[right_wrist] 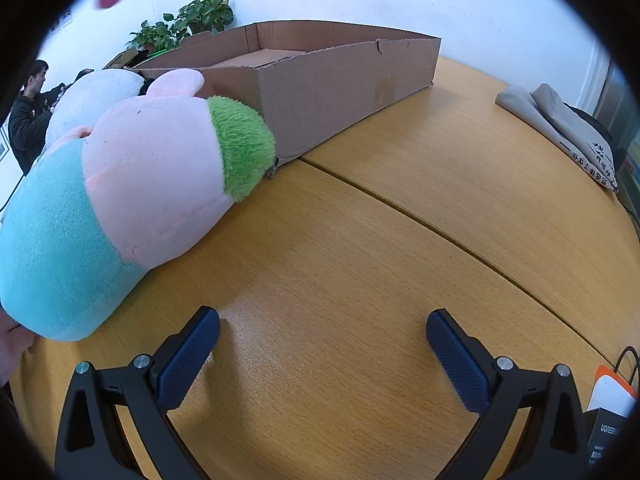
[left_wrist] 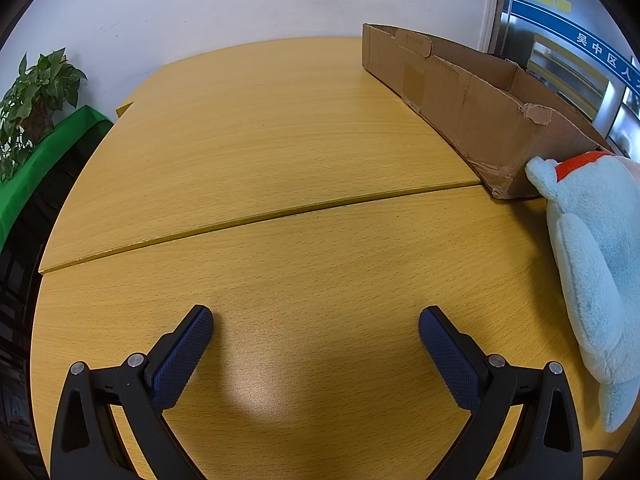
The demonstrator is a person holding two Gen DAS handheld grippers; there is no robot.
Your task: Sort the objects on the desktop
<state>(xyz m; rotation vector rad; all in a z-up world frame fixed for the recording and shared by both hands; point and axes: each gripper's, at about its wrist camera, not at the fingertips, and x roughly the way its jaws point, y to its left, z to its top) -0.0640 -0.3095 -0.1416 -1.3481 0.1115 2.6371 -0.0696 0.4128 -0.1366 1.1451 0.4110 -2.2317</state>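
My left gripper (left_wrist: 316, 320) is open and empty above the wooden table (left_wrist: 280, 160). A pale blue plush toy (left_wrist: 592, 260) with a red patch lies at the right, beside the corner of a shallow cardboard box (left_wrist: 472, 100). My right gripper (right_wrist: 323, 324) is open and empty over the table (right_wrist: 400, 220). A pink plush toy with a teal body and a green tuft (right_wrist: 132, 192) lies to its left, its tuft touching the cardboard box (right_wrist: 320, 80). A white plush (right_wrist: 92, 96) lies behind it.
A seam (left_wrist: 260, 216) runs between two tabletops. A potted plant (left_wrist: 36, 92) on a green cloth stands at the left. In the right wrist view a grey bag (right_wrist: 560, 128) lies far right, a small black and orange box (right_wrist: 612, 412) sits at the bottom right, and a person (right_wrist: 28, 116) stands far left.
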